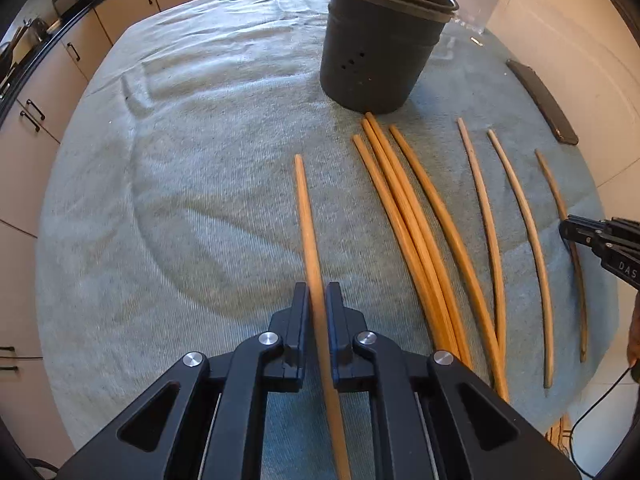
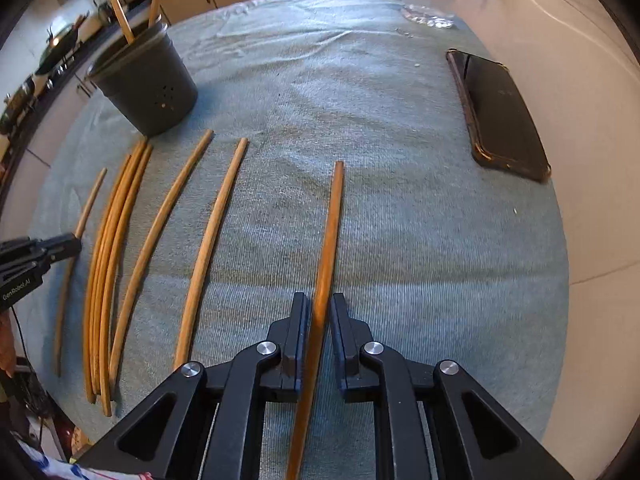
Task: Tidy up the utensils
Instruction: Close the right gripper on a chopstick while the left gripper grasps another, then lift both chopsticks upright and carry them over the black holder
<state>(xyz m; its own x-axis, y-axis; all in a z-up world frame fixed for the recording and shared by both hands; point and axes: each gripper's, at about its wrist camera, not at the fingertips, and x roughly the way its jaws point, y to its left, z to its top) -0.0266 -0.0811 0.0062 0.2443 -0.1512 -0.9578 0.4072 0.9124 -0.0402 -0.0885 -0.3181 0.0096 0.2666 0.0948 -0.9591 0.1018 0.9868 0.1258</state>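
Left gripper (image 1: 318, 300): my jaws clamp the leftmost chopstick (image 1: 308, 216).
Right gripper (image 2: 319, 312): I've clamped the rightmost stick (image 2: 332, 220).
Pot (image 1: 380, 52): two sticks inside.

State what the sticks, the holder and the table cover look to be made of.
Sticks: apparently bamboo or wood, smooth tan with faint grain.
Holder: likely matte dark plastic, with small punched holes.
Table cover: woven cloth, pale blue-green, ribbed and wrinkled.

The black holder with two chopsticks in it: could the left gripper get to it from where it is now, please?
Probably yes. The left gripper, shut on a chopstick, faces bare cloth up to the black holder. The loose chopsticks lie right of that path, and the holder's mouth has room.
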